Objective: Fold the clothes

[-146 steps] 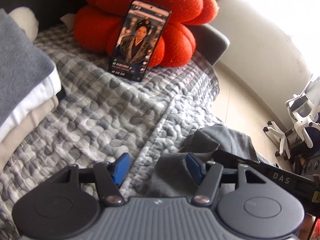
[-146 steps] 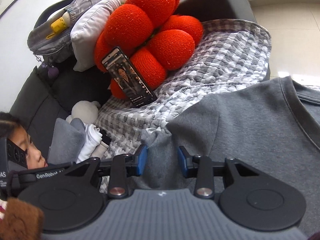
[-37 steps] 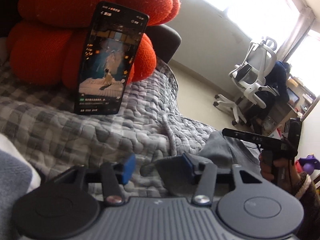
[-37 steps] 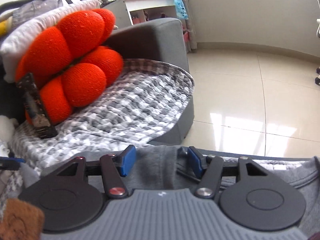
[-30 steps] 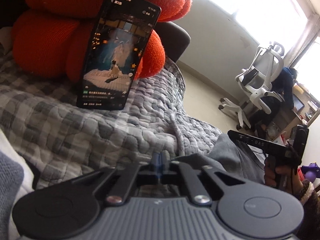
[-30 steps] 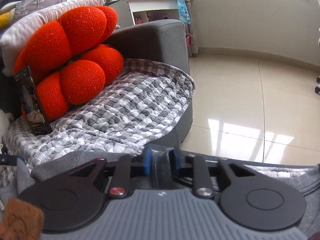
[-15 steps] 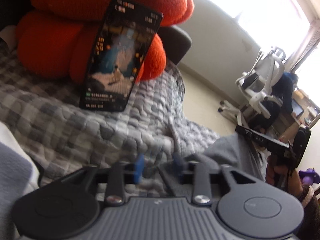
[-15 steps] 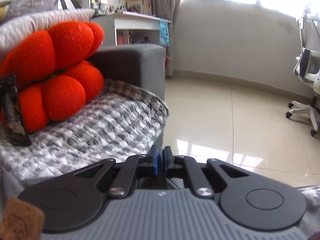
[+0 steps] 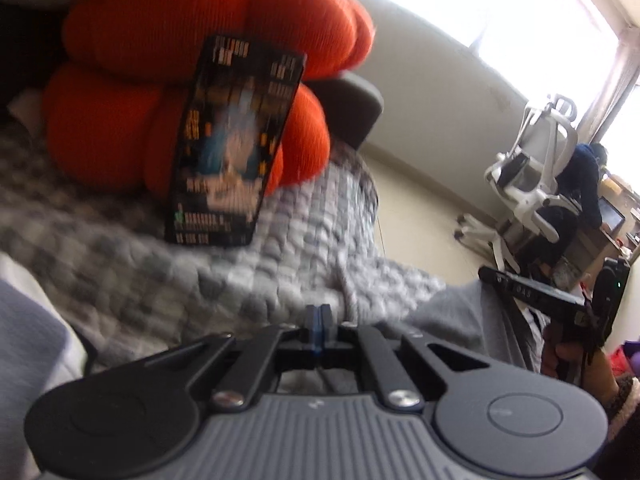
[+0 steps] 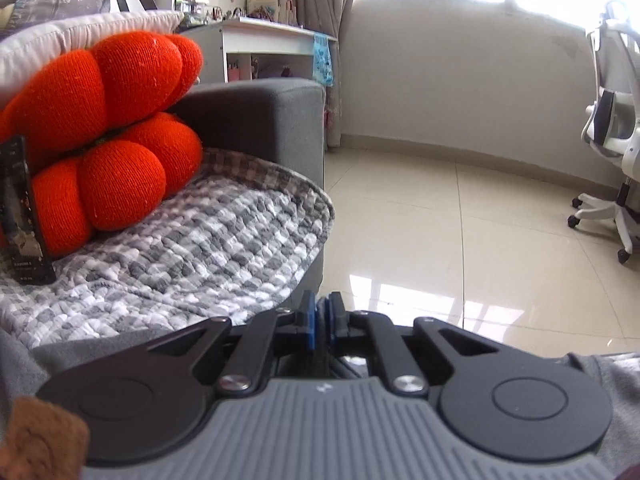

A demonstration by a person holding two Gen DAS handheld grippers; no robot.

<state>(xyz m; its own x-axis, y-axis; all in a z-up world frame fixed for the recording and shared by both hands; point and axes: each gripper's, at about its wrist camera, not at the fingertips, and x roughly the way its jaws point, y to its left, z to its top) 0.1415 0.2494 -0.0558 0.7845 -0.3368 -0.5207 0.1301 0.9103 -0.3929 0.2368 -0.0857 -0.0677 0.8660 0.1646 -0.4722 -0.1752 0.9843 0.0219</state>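
Since the frame a second back, both views have tipped upward: more window and floor show, less of the sofa seat. Left view is smeared with motion blur.

Left gripper [image 9: 319, 326]: blue pads pressed together, no gap. A grey garment [image 9: 452, 320] lies just beyond and to the right of the pads; whether any of its cloth is pinched between them cannot be told from this view.

Right gripper [image 10: 320, 326]: pads drawn narrow with a thin dark fold of the grey garment [image 10: 612, 384] caught between them. Cloth spreads out to either side under the gripper body.

In the left view the right gripper appears at the right edge, held in a hand [image 9: 576, 364] with a fuzzy cuff, the garment hanging between the two tools.

Garment sits at the front edge of the sofa, over the grey-and-white checked quilt [image 10: 192, 256] that covers the seat.

Toward the sofa's far end: orange knot cushion [image 10: 108, 128] against the grey armrest [image 10: 260, 120]. A phone [image 9: 236, 144] leans upright on the cushion, screen lit, its foot on the quilt.

Near left corner of the left view: stacked folded clothes [image 9: 28, 344], grey over white.

Beyond the sofa: pale tiled floor [image 10: 460, 232], white office chair [image 10: 612, 128].
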